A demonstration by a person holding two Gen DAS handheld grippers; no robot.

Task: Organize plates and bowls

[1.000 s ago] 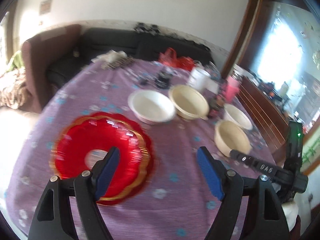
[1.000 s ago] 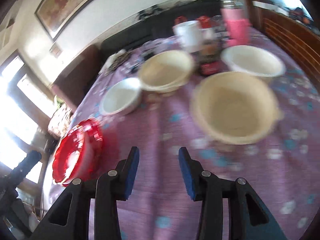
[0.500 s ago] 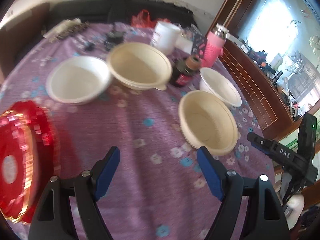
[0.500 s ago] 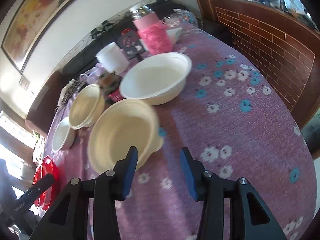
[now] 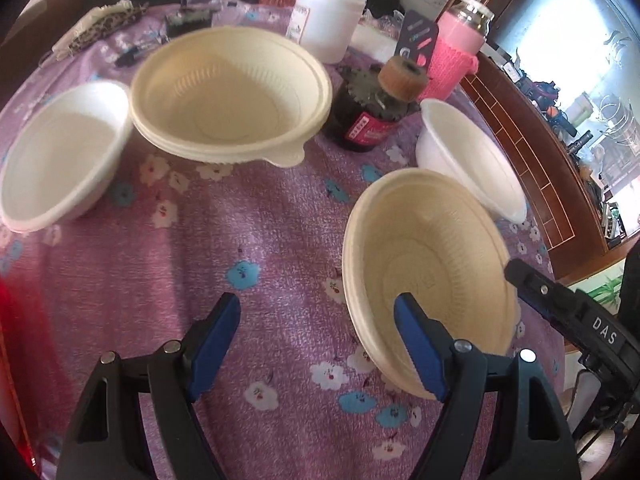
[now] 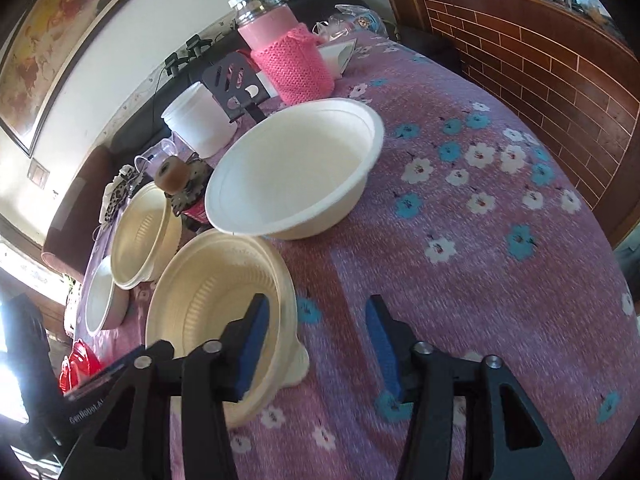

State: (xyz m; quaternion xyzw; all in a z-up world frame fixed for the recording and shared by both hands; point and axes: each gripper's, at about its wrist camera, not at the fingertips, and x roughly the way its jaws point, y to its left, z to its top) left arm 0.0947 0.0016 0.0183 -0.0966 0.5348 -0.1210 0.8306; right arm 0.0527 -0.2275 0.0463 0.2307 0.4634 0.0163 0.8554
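Four bowls sit upright and empty on the purple flowered tablecloth (image 5: 260, 216): nearest is a single ribbed cream bowl (image 5: 430, 276) with a small tab on its rim, toward the table's right edge, and just behind it, almost touching, stands a smooth white bowl (image 6: 294, 170). Further back in the middle there's a nested stack of cream bowls (image 5: 232, 92), also tabbed, and beside it toward the left edge another white bowl (image 5: 60, 152). At the far left edge, just a sliver of the red plates (image 6: 78, 364) shows.
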